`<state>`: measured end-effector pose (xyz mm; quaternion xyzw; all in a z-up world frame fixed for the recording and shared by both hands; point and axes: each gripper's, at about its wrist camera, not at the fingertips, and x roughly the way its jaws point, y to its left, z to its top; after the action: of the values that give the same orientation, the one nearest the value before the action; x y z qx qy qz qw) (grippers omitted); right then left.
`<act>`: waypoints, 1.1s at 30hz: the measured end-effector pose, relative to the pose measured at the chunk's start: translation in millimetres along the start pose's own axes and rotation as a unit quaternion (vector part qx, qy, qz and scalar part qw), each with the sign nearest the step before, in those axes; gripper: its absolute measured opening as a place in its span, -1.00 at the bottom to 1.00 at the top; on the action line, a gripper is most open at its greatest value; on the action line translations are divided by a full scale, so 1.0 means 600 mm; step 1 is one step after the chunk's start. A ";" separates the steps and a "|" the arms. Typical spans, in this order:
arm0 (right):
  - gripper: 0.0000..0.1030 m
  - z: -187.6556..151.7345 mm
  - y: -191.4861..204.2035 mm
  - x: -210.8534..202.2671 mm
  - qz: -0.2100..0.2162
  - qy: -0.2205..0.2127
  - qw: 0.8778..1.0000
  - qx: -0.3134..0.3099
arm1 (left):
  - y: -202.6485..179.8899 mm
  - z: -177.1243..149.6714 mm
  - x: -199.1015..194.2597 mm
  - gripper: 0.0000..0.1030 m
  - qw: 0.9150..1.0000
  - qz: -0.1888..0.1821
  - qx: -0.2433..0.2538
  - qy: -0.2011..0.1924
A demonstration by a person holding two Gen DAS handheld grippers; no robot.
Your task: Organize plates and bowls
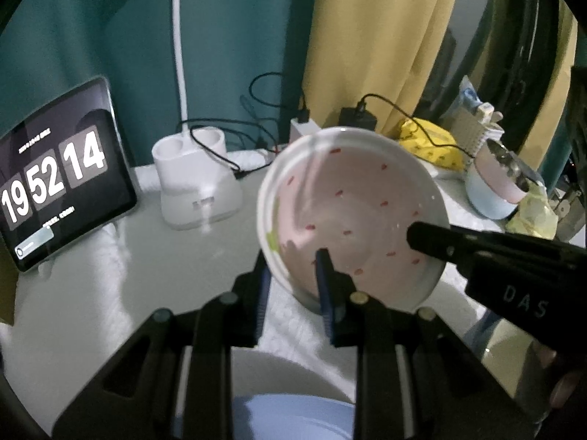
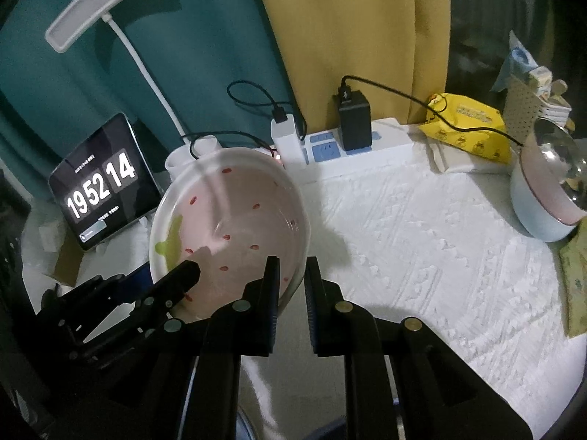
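Observation:
A pink plate (image 1: 352, 212) with red flecks, a green leaf mark and a white rim hangs tilted above the white tablecloth (image 2: 422, 242). My left gripper (image 1: 293, 277) is shut on its near rim, one blue pad inside and one outside. My right gripper (image 2: 292, 275) is shut on the plate's (image 2: 234, 220) right rim. In the left wrist view the right gripper's upper finger (image 1: 429, 238) lies over the plate's right side. In the right wrist view the left gripper's fingers (image 2: 185, 275) reach in from the lower left. A blue plate (image 1: 293, 416) lies below, mostly hidden by my left gripper.
A tablet showing a clock (image 2: 102, 187) leans at the back left beside a white lamp base (image 1: 198, 187). A power strip with chargers (image 2: 352, 146) and a yellow packet (image 2: 469, 124) line the back. Stacked bowls with a metal one on top (image 2: 543, 205) stand at the right.

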<state>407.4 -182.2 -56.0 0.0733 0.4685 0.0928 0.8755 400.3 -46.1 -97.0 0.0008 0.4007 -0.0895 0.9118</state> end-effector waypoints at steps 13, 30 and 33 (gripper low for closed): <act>-0.71 -0.028 -0.012 -0.089 0.000 -0.031 1.000 0.004 | -0.042 -0.014 -0.073 -0.52 1.000 -0.013 0.010 -0.026; -0.71 -0.090 -0.052 -0.177 -0.008 -0.053 0.998 0.020 | -0.112 -0.057 -0.139 -0.52 0.998 -0.031 0.030 -0.039; -0.71 -0.101 -0.060 -0.188 -0.011 -0.056 0.998 0.023 | -0.125 -0.066 -0.147 -0.52 0.998 -0.035 0.035 -0.039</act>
<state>298.9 -240.6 -6.1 0.0934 0.4217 0.0686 0.8993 300.6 -102.6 -54.1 0.0156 0.3616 -0.1351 0.9224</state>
